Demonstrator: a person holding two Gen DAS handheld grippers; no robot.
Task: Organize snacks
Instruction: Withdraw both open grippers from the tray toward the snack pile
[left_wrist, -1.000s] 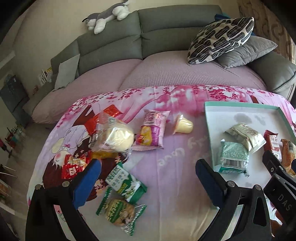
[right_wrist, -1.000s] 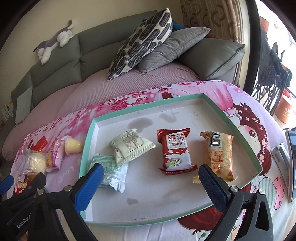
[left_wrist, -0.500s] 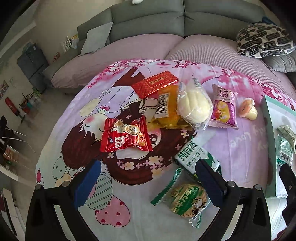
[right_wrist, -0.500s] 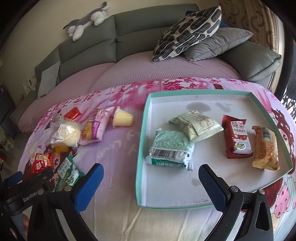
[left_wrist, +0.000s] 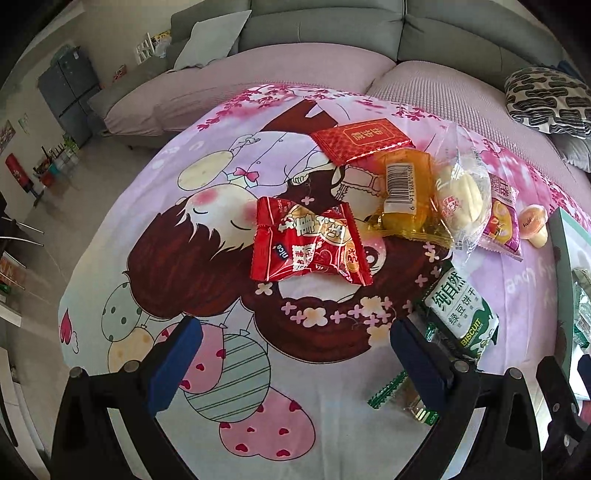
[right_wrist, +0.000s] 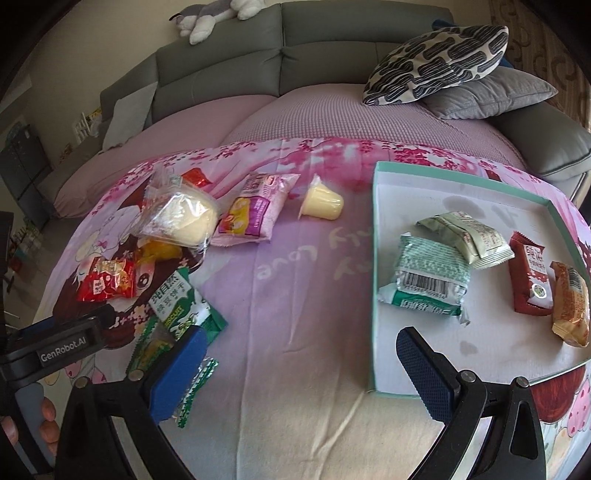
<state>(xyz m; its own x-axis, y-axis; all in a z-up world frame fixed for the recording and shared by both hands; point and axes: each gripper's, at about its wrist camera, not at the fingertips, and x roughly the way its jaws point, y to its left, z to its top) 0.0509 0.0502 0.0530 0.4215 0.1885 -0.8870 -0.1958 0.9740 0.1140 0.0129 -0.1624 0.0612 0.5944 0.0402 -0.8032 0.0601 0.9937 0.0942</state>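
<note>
Loose snacks lie on the cartoon-print cloth: a red candy bag (left_wrist: 308, 243), a red packet (left_wrist: 360, 142), an orange pack (left_wrist: 404, 192), a bagged bun (left_wrist: 460, 197), a pink pack (left_wrist: 504, 221), a jelly cup (left_wrist: 533, 225) and a green biscuit pack (left_wrist: 460, 310). My left gripper (left_wrist: 291, 363) is open and empty, just short of the red candy bag. My right gripper (right_wrist: 301, 371) is open and empty over bare cloth between the snack pile and the teal-rimmed tray (right_wrist: 373, 280). The tray holds several packs, among them a green one (right_wrist: 428, 277).
A grey sofa (right_wrist: 332, 44) with a patterned cushion (right_wrist: 436, 62) and a plush toy (right_wrist: 210, 14) stands behind the table. The cloth's left edge drops to the floor (left_wrist: 74, 177). A green wrapped snack (right_wrist: 155, 345) lies under my right gripper's left finger.
Both grippers swung left. My left gripper moved from the tray side over to the red candy bag. My right gripper left the tray and now sits over the cloth beside it.
</note>
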